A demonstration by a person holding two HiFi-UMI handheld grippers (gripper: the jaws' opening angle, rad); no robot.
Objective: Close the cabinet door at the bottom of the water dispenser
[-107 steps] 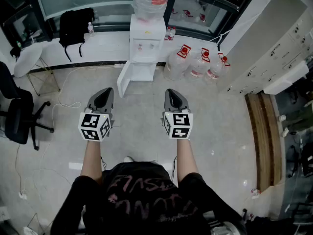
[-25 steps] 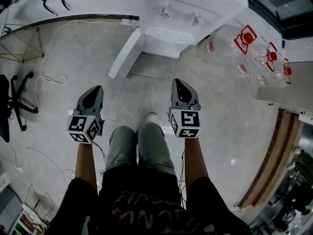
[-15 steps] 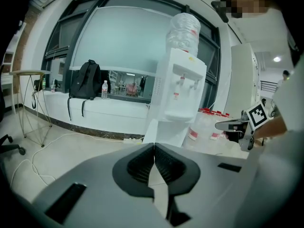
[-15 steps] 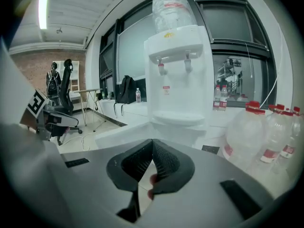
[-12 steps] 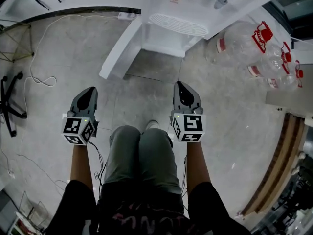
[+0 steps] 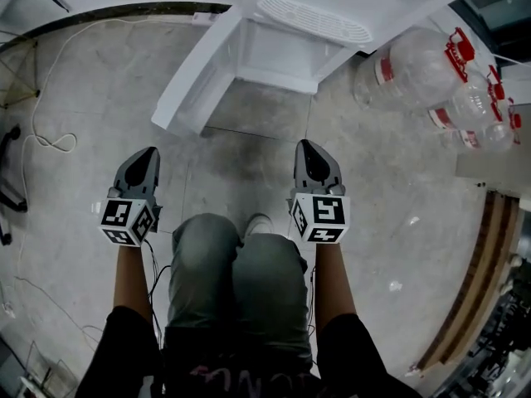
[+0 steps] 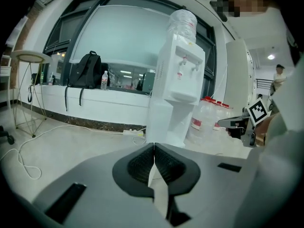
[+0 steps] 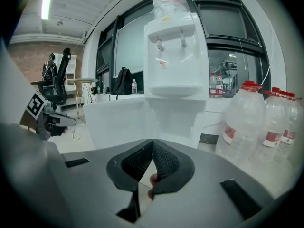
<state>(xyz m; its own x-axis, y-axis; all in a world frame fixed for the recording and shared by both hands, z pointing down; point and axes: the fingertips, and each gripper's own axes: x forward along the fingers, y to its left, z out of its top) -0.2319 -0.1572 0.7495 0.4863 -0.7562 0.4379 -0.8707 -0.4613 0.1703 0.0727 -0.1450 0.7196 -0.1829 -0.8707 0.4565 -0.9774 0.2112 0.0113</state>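
Note:
The white water dispenser (image 6: pixel 311 23) stands at the top of the head view. Its bottom cabinet (image 6: pixel 278 56) gapes, and the white cabinet door (image 6: pixel 192 71) is swung out towards the left. Both grippers hover over the floor in front of it, well short of the door. My left gripper (image 6: pixel 149 152) is shut and empty, below the door's free edge. My right gripper (image 6: pixel 309 146) is also shut and empty, below the cabinet's right side. The left gripper view shows the dispenser (image 7: pixel 175 89) ahead with the door (image 7: pixel 158 122) edge-on. In the right gripper view the door (image 8: pixel 118 122) faces me broadside.
Several large water bottles (image 6: pixel 419 65) with red caps lie and stand to the right of the dispenser. A white cable (image 6: pixel 50 143) trails over the floor at left. My knees (image 6: pixel 236 264) are between the grippers. A wooden strip (image 6: pixel 473 272) runs along the right.
Both grippers have sunk towards the floor, and the person has crouched lower. The dispenser and its open door now look larger and nearer. The jaws stayed shut.

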